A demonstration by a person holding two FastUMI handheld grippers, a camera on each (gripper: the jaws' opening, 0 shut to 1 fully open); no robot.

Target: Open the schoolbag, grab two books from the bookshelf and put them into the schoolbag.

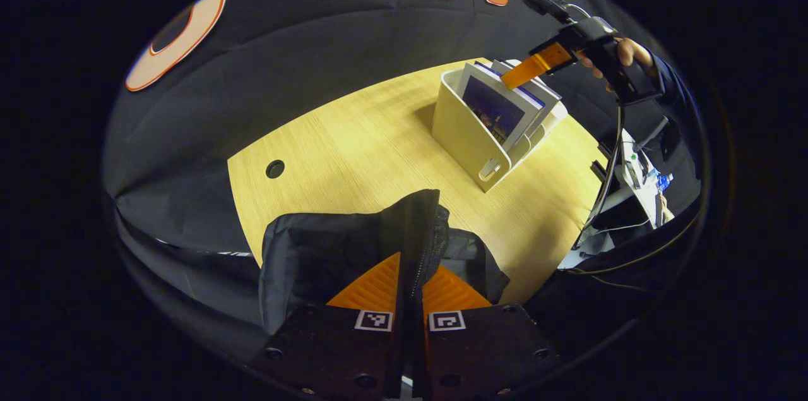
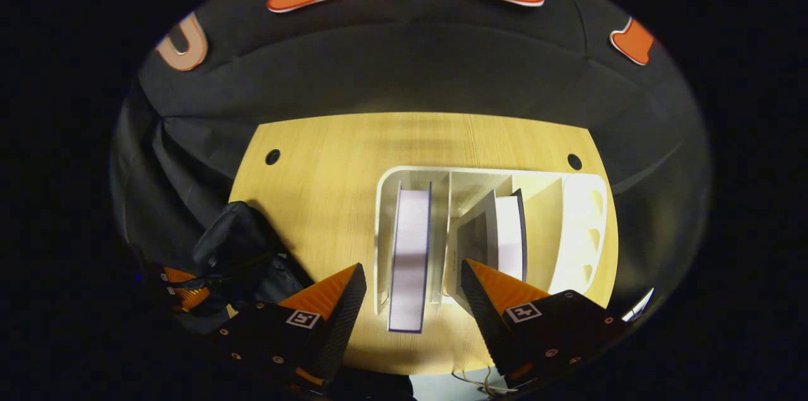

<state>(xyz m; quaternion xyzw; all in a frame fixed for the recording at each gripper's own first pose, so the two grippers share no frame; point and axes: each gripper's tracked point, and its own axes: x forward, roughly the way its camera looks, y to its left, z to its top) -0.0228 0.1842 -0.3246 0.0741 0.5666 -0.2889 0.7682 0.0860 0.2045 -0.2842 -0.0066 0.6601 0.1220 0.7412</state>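
Fingers: my left gripper (image 1: 409, 290) clenched on schoolbag (image 1: 328, 249) edge; right gripper (image 2: 413, 287) spread above first book (image 2: 409, 256) — no books bagged yet.

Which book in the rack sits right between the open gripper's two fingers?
The thick book alone in the bookshelf's leftmost slot lies between the right gripper's spread fingers; the other books lean one slot to the right.

Left gripper view sits low, close behind the schoolbag (image 1: 353, 249), facing the bookshelf (image 1: 486, 136) beyond; right gripper view looks steeply down, close above that bookshelf (image 2: 492, 224)
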